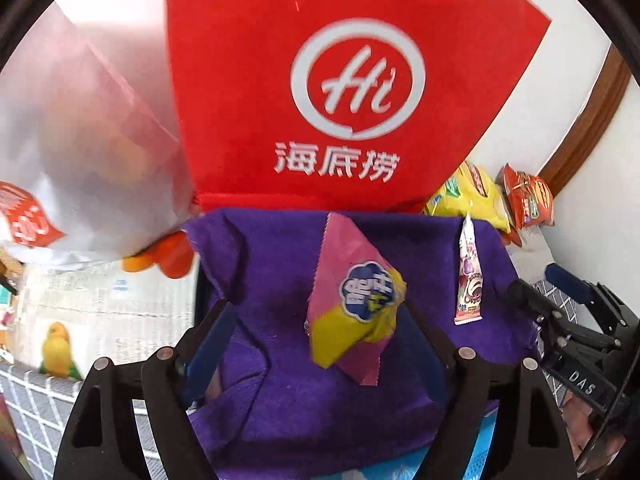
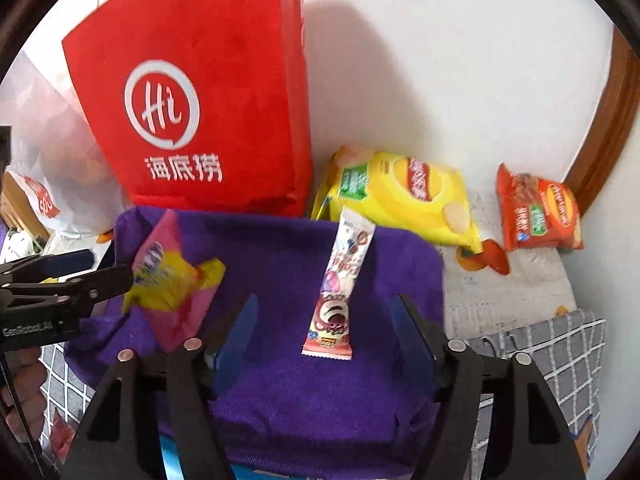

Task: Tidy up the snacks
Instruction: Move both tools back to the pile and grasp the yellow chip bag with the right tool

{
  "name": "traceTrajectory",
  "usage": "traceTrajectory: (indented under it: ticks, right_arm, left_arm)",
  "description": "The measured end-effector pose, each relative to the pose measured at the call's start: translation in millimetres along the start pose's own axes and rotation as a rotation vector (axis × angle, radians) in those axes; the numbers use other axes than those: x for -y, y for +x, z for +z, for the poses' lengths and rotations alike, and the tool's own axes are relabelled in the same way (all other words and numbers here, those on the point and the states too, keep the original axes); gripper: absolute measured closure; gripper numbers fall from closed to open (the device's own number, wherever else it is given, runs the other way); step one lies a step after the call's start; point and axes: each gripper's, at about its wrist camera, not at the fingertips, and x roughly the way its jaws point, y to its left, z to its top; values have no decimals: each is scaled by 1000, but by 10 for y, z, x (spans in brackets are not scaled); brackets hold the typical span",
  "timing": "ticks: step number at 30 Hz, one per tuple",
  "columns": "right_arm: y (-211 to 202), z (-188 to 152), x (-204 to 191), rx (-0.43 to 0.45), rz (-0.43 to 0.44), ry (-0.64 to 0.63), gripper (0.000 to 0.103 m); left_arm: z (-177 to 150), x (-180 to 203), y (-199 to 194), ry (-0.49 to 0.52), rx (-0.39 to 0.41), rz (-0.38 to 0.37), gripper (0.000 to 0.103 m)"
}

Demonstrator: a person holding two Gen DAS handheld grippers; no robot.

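Note:
A purple cloth covers a raised surface in front of me. In the left wrist view a pink and yellow snack packet sits tilted between the spread fingers of my left gripper; the pads do not press on it. The right wrist view shows this packet blurred at the tip of the left gripper. A long white and pink stick snack lies flat on the cloth between the fingers of my right gripper, which stands open and clear of it.
A tall red bag with a white "Hi" logo stands behind the cloth. Right of it lie a yellow chips bag and an orange-red chips bag on printed paper. A white plastic bag is at left, a grid-patterned cloth at right.

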Motion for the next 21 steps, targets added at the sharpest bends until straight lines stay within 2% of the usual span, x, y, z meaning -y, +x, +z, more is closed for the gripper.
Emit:
traceTrajectory:
  ticks: [5,9,12,16,21]
  right_arm:
    - [-272,23,65,51,-67,44,28]
    - [-493,-19,145,90,-89,83,22]
    - [-670,-126,199,115,-73,76,22]
    - [-879,-333,253,134,-105,34,22]
    - [-1056,-640,438,107,-108,82,22]
  left_arm:
    - [-74,-28,-292,11,24,49,21]
    - [-171,-31,-520,13,64,49,21]
    - [-272,-49,-655,4,71,35,21]
    - [-471,-51,-865,1,106,19,21]
    - [-763,-22,-1103,5,132,5,22]
